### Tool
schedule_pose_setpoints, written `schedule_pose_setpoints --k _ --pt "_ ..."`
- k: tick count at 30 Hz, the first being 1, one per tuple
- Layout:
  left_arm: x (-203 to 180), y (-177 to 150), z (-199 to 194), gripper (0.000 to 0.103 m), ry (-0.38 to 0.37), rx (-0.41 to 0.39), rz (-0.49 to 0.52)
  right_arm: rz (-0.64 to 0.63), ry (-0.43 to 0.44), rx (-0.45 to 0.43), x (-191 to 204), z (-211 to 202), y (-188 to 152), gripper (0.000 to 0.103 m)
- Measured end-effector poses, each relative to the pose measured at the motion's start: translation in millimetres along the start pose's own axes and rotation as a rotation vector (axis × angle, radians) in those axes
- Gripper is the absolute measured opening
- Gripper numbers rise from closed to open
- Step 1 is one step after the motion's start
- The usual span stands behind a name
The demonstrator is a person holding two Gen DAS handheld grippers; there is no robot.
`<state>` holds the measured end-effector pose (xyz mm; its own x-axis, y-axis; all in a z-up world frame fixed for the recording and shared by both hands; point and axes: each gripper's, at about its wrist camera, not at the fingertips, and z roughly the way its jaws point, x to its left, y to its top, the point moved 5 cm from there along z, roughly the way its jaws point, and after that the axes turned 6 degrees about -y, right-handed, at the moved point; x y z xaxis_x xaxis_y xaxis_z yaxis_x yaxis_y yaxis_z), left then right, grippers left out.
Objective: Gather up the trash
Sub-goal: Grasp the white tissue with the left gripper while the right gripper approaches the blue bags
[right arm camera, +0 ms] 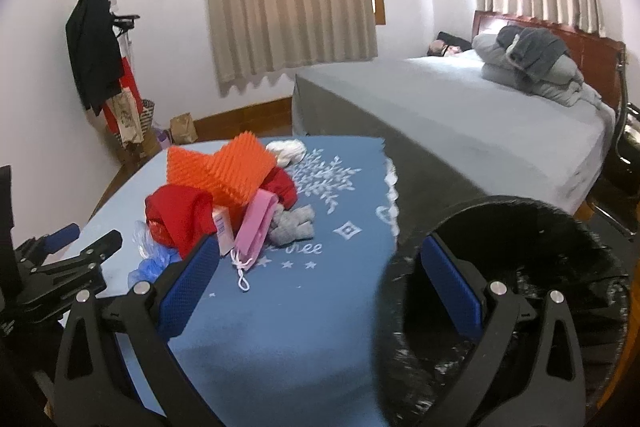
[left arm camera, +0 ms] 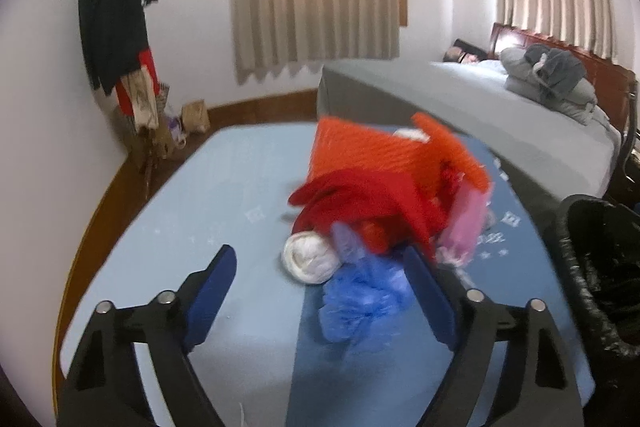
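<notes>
A heap of trash lies on the blue-clothed table (left arm camera: 200,195): an orange ridged sheet (left arm camera: 360,151), red cloth (left arm camera: 360,199), a white crumpled ball (left arm camera: 308,259), a blue plastic bag (left arm camera: 360,295) and a pink piece (left arm camera: 464,223). My left gripper (left arm camera: 320,267) is open, its fingers on either side of the white ball and blue bag. My right gripper (right arm camera: 320,259) is open and empty over the table edge, beside the black-lined trash bin (right arm camera: 520,227). The heap also shows in the right wrist view (right arm camera: 224,187), with a pink mask (right arm camera: 256,227) and grey cloth (right arm camera: 292,223).
The bin also shows at the left wrist view's right edge (left arm camera: 600,267). A bed (right arm camera: 460,107) with grey bedding stands behind the table. A coat rack (left arm camera: 116,39) with dark clothes and paper bags (left arm camera: 196,115) stand by the left wall.
</notes>
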<state>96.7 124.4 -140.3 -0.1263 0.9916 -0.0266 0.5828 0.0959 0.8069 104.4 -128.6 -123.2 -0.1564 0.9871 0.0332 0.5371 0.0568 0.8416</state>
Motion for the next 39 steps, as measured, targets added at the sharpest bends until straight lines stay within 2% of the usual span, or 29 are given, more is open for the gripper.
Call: schedule_pose_setpoints --k 7,14,21,27,29,30,31,34,39 --pt "26.3 -9.0 34.8 0.066 0.015 0.069 -0.036 -0.020 0.006 0.041 8.6 22.3 -5.5 0.098" --pt "47.1 -18.7 43.4 0.065 0.039 0.087 -0.059 -0.037 0.011 0.069 19.0 41.9 -11.1 0.098" --pt "42.1 -15.0 65.7 0.066 0.013 0.117 -0.044 -0.058 0.011 0.087 31.2 56.4 -13.1 0.097" --pt "38.9 -12.1 90.3 0.065 -0.058 0.165 -0.040 -0.076 0.008 0.098 38.5 62.1 -14.1 0.097" --pt "35.4 -12.8 93.7 0.048 -0.112 0.173 -0.035 -0.079 0.009 0.100 40.5 63.0 -14.4 0.097" --pt "33.4 -12.4 93.6 0.043 -0.139 0.172 -0.033 -0.081 0.010 0.101 42.2 63.6 -14.4 0.097" --pt "30.9 -12.8 91.9 0.033 -0.159 0.164 -0.031 -0.084 0.012 0.102 43.7 64.2 -14.4 0.097" --pt "31.2 -10.8 86.7 0.025 -0.188 0.143 -0.045 -0.092 0.022 0.103 50.8 65.2 -15.2 0.097" --pt "43.9 -10.6 63.1 0.022 -0.182 0.100 -0.056 -0.105 0.053 0.097 66.1 63.2 -15.3 0.097"
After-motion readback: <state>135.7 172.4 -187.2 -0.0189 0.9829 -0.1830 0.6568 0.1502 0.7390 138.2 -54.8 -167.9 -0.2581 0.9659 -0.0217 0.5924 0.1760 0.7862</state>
